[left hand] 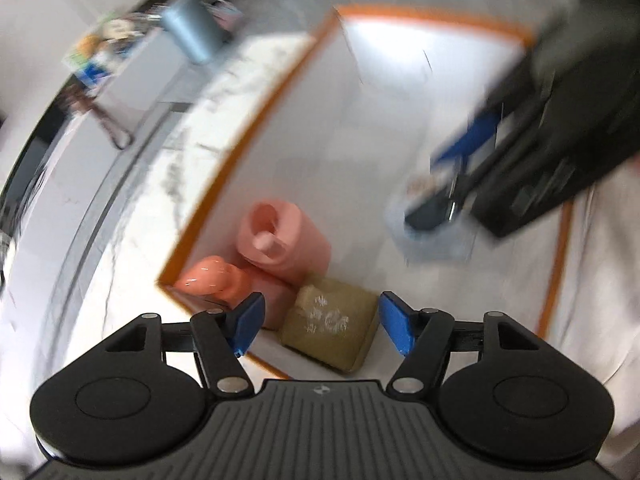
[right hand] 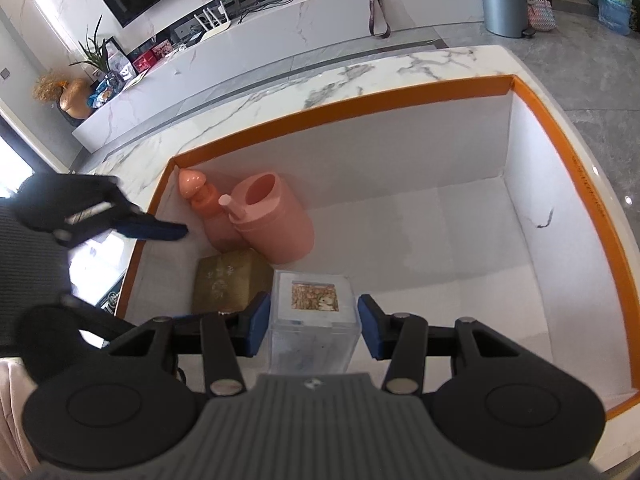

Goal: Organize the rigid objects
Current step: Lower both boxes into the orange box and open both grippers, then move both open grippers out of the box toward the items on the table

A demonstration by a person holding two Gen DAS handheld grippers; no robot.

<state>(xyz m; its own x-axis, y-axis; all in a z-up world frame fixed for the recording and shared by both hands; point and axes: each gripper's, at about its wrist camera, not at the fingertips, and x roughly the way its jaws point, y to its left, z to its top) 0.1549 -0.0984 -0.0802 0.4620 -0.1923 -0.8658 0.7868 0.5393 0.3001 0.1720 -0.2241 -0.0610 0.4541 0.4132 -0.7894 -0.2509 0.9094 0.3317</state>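
Jaws of the right gripper are standing spread around the clear box inside the orange-rimmed bin; left gripper jaws are spread, empty, near the bin's edge.

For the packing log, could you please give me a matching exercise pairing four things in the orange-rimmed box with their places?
Things:
1. pink cup
2. orange bottle
3. gold box
4. clear case

Places:
A. in the far left corner
B. between the right gripper's open jaws
C. right of the bottle
D. left of the clear case

Pairs: 1-C, 2-A, 3-D, 4-B
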